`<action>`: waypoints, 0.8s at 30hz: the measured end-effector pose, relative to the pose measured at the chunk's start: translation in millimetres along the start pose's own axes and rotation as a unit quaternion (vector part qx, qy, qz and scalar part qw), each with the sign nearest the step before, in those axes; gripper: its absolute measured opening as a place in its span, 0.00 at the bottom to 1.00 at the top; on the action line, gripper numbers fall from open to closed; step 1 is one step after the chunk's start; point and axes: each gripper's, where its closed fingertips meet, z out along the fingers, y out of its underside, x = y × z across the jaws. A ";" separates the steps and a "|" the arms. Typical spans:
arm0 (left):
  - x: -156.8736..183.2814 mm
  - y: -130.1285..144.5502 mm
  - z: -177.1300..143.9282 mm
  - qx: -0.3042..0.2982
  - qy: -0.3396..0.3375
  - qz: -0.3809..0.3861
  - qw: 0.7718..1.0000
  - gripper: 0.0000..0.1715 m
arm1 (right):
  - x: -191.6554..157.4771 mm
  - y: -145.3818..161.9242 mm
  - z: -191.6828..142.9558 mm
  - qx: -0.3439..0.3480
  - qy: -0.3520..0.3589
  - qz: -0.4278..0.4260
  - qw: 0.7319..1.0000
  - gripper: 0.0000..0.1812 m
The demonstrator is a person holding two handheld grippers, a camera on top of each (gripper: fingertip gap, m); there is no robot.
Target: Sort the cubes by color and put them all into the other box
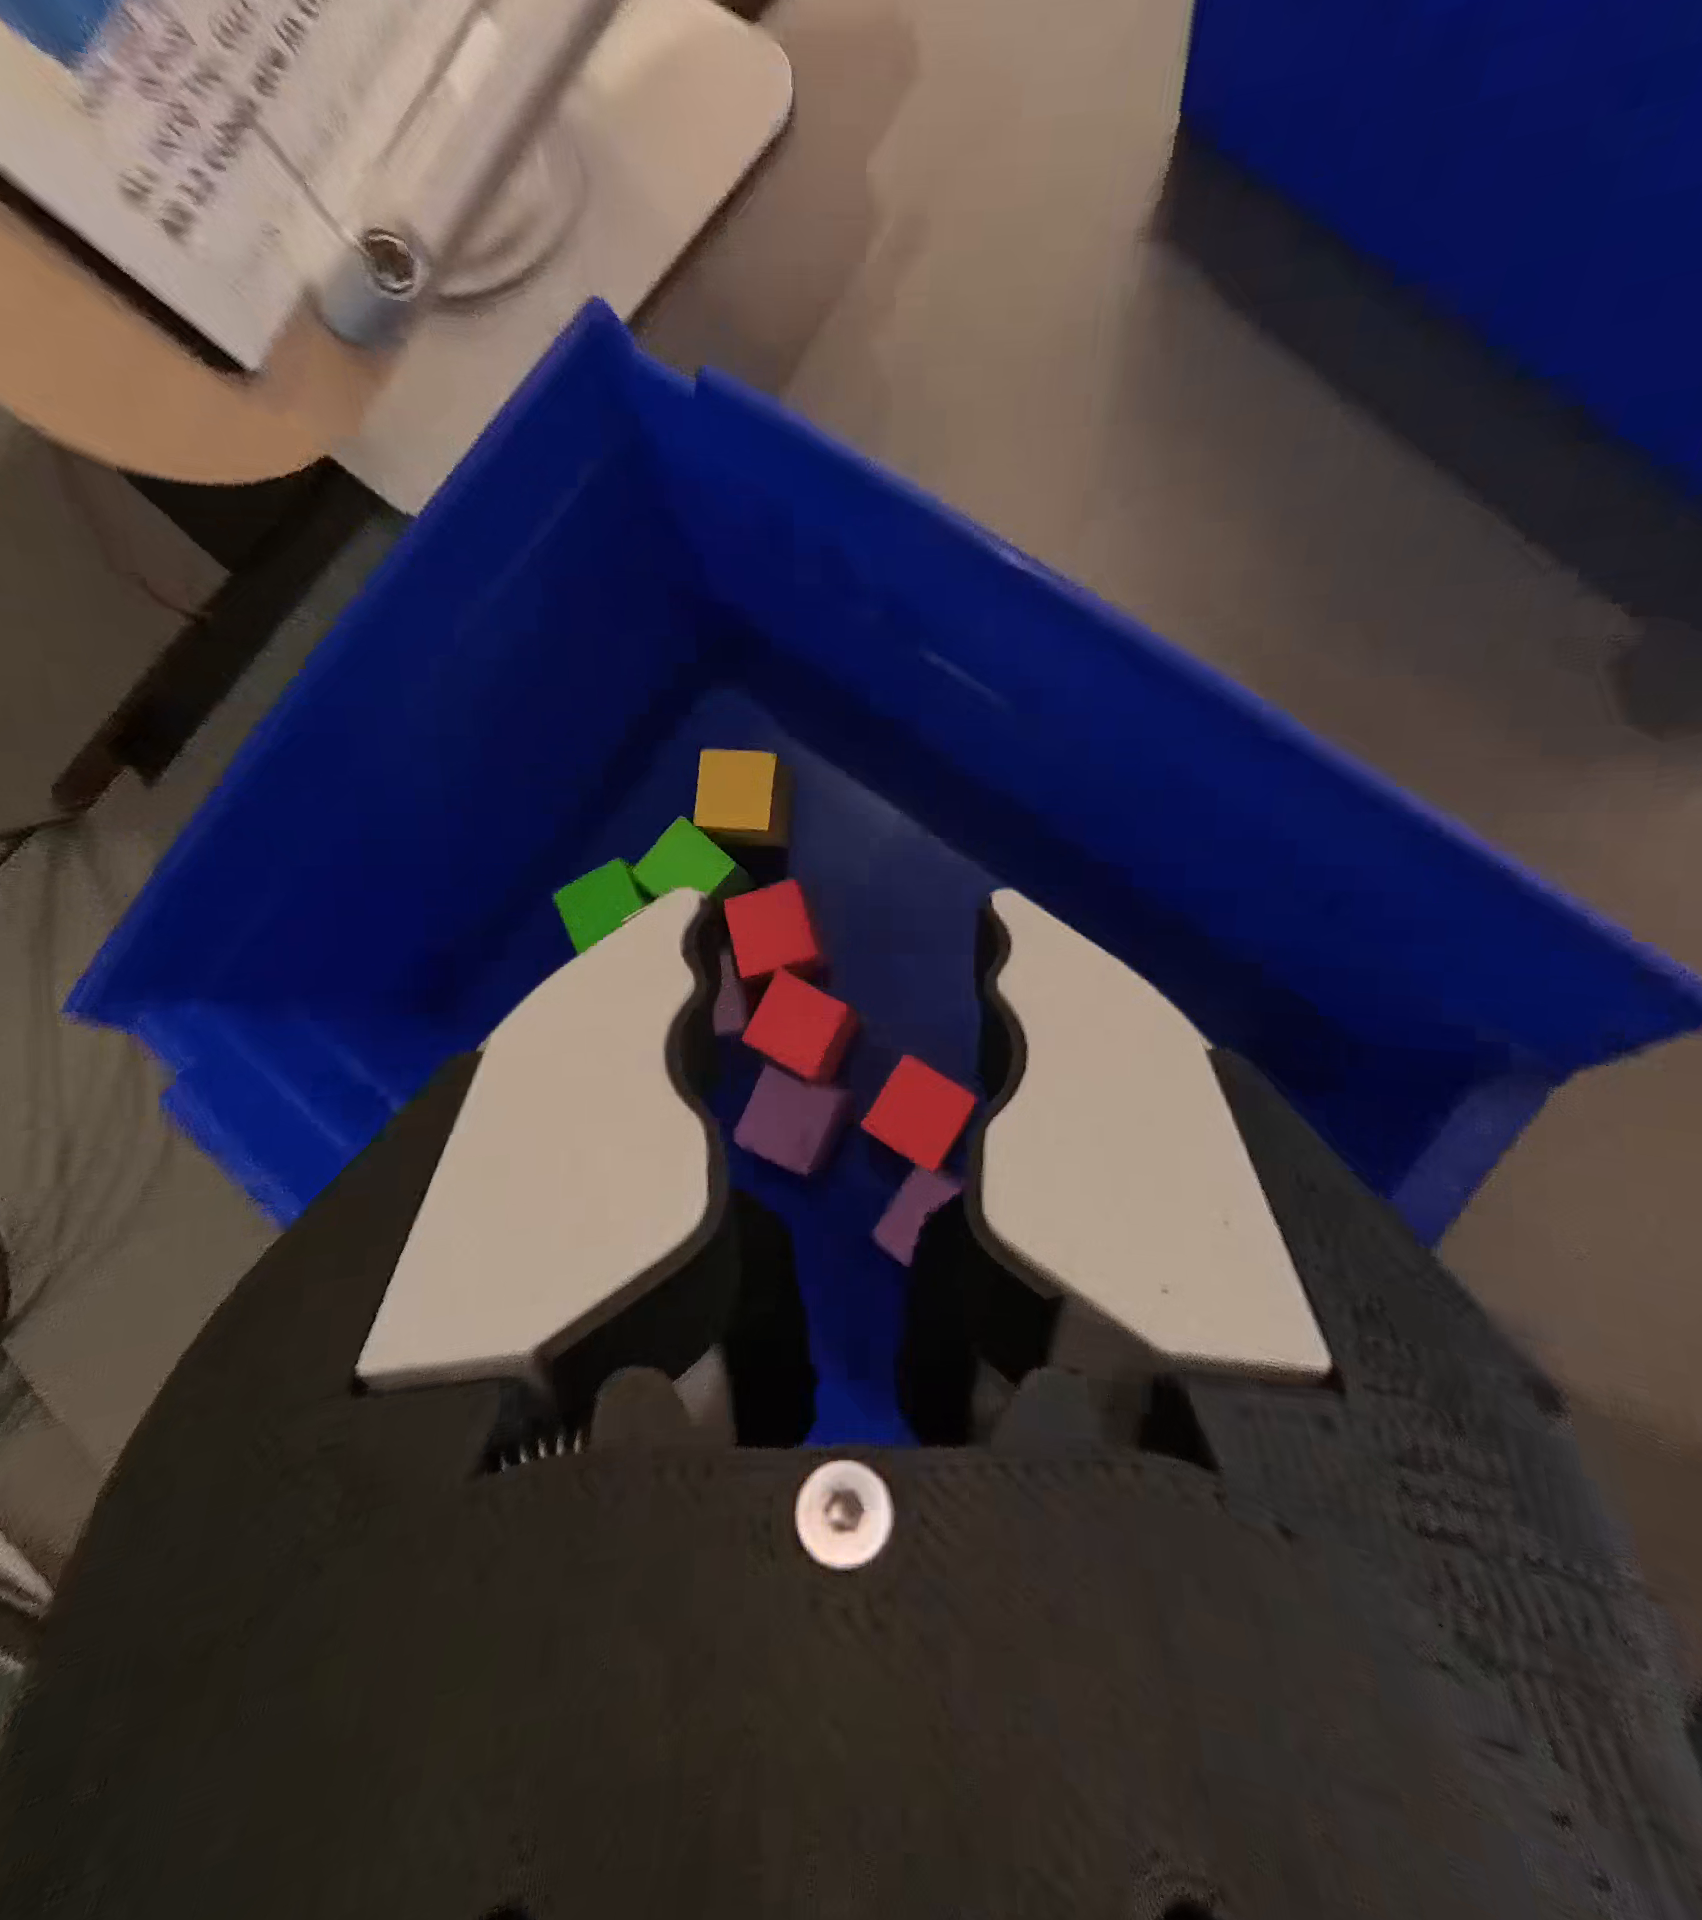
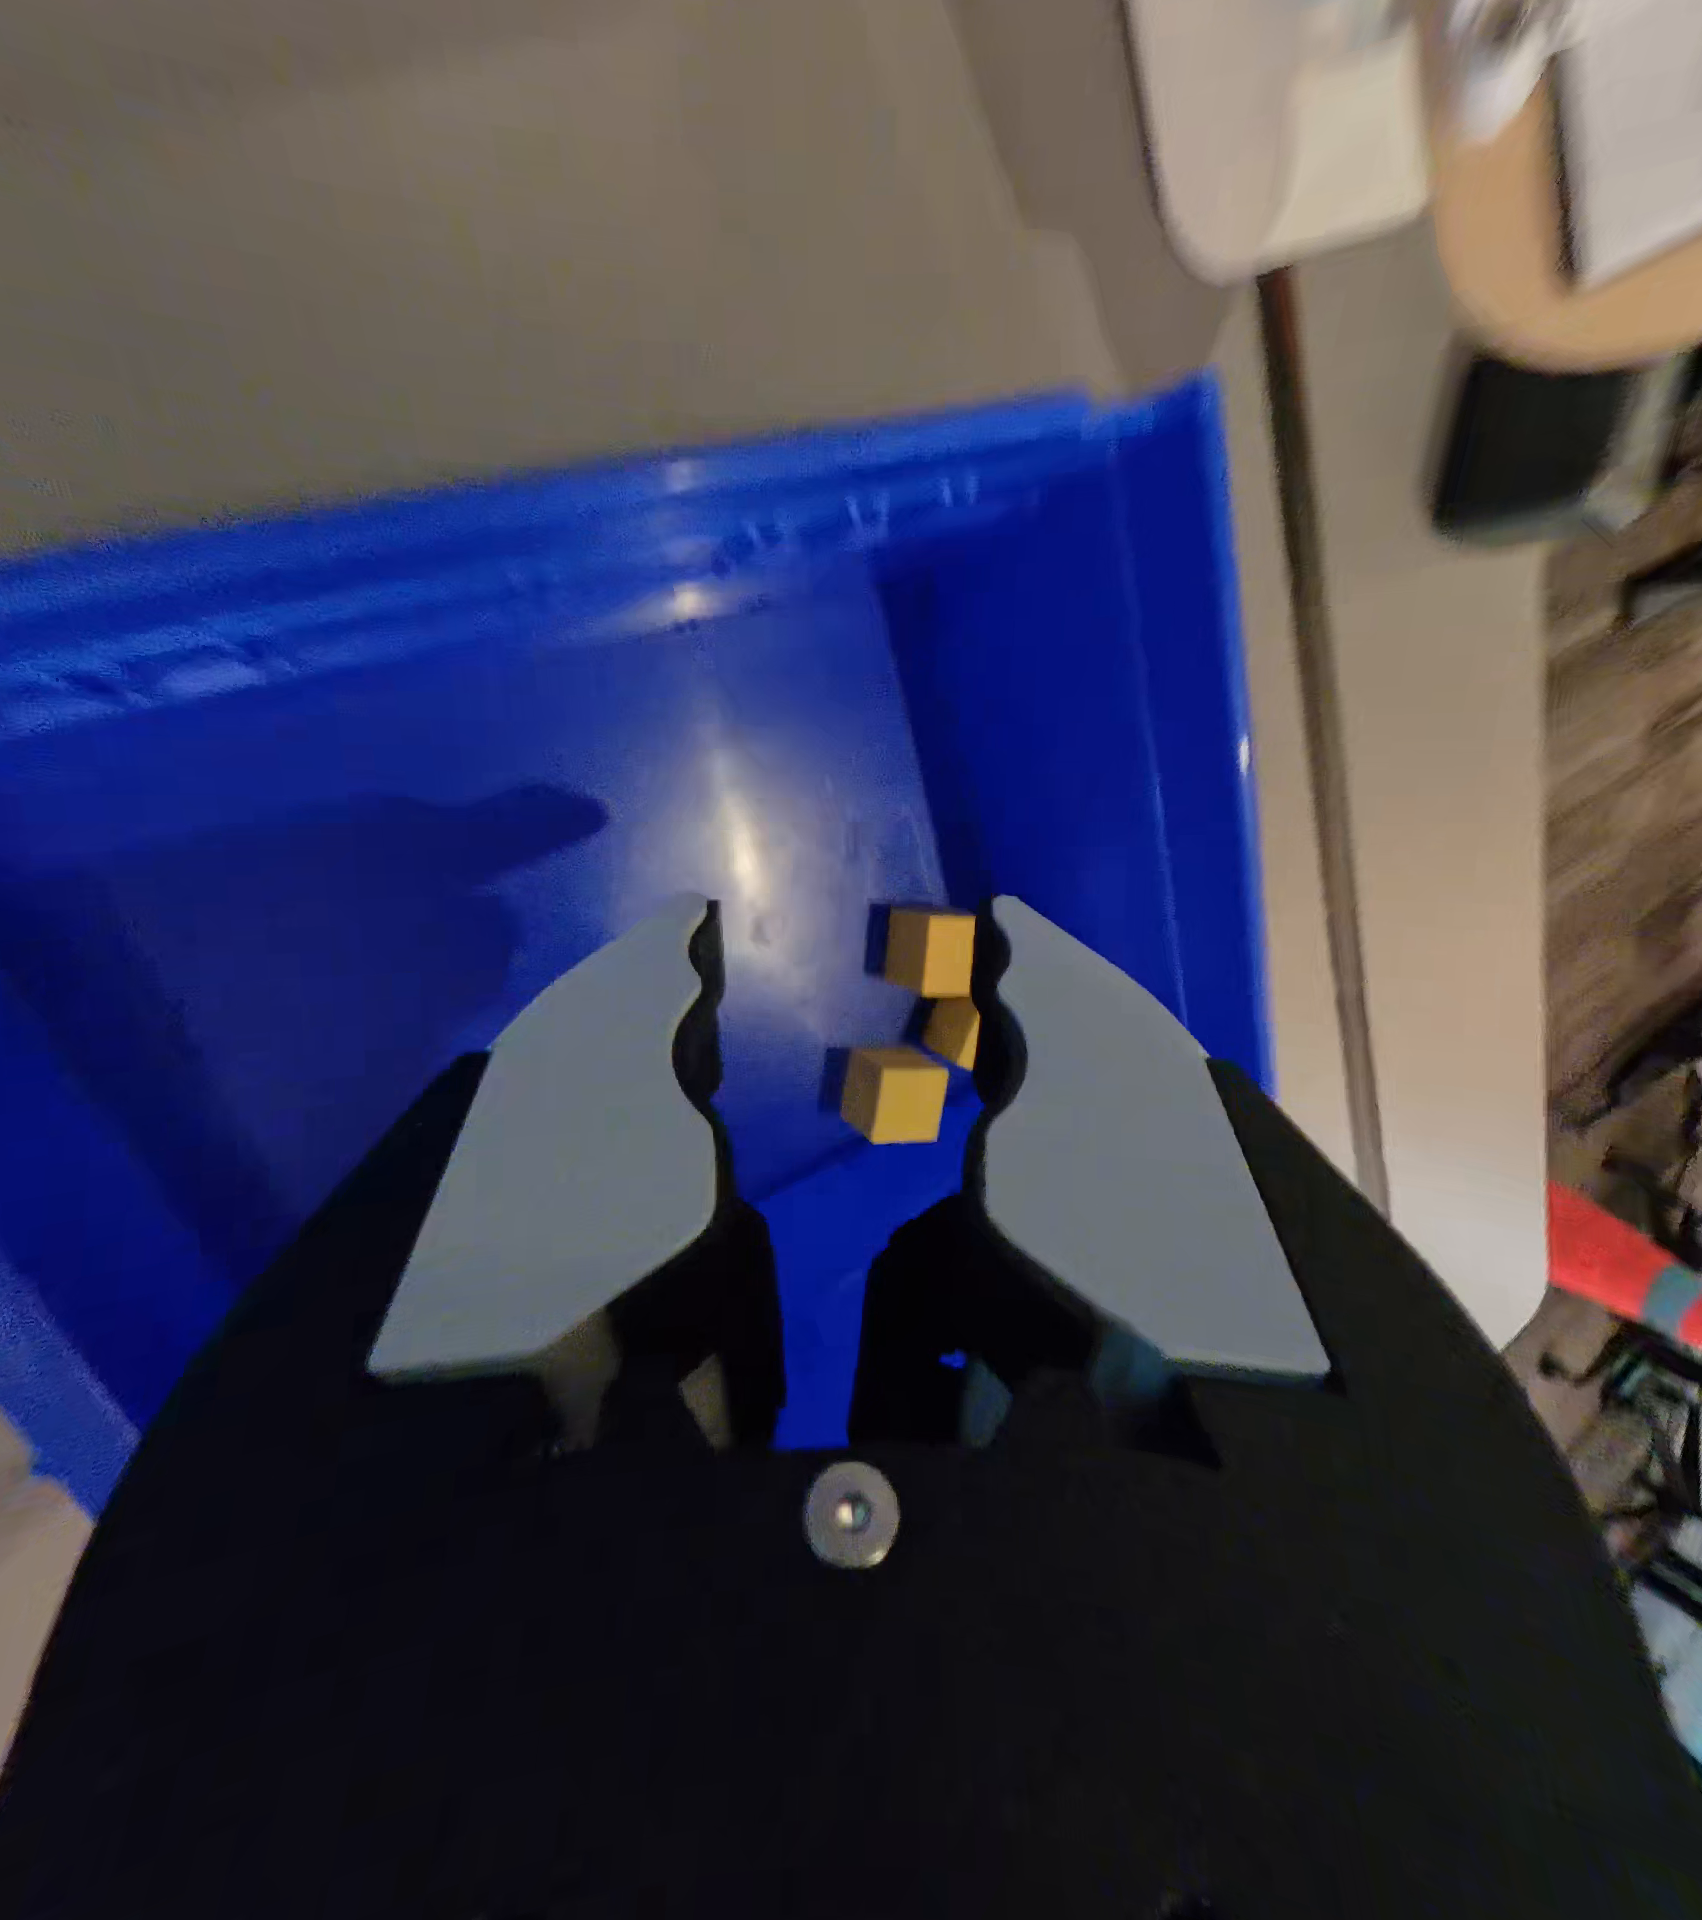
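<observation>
1. Our left gripper (image 1: 842, 914) hangs over a blue bin (image 1: 473, 727) w/ small blocks in it: three red blocks (image 1: 800, 1023), two green blocks (image 1: 644, 883), purple blocks (image 1: 790, 1122) & one yellow block (image 1: 738, 790).
2. Its jaws are wide open & hold nothing.
3. Our right gripper (image 2: 852, 914) hangs over another blue bin (image 2: 411, 644).
4. It's wide open too, w/ nothing in it. Three yellow blocks (image 2: 894, 1091) lie on the bin floor near its right finger (image 2: 1117, 1143).
5. To do well, we'd go slow & straight; the views are blurry.

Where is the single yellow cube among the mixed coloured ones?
In the left wrist view, the yellow cube lies in the blue bin's far corner, just beyond the two green cubes.
</observation>
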 end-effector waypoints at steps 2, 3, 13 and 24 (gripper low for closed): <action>-6.4 -3.7 26.5 -0.036 0.006 0.043 0.998 0.28 | -14.6 -18.1 -19.8 0.048 0.016 -0.011 0.999 0.24; -12.7 -1.8 38.9 -0.063 -0.002 0.066 0.996 0.28 | -21.5 -22.9 -27.4 0.063 0.023 -0.017 0.998 0.24; -34.7 26.3 107.2 -0.237 0.023 0.091 0.967 0.28 | -54.1 -17.6 -59.2 0.106 0.042 -0.031 0.993 0.24; -39.6 43.3 123.5 -0.266 0.041 0.073 0.960 0.17 | -63.1 -16.6 -65.0 0.115 0.043 -0.040 0.992 0.23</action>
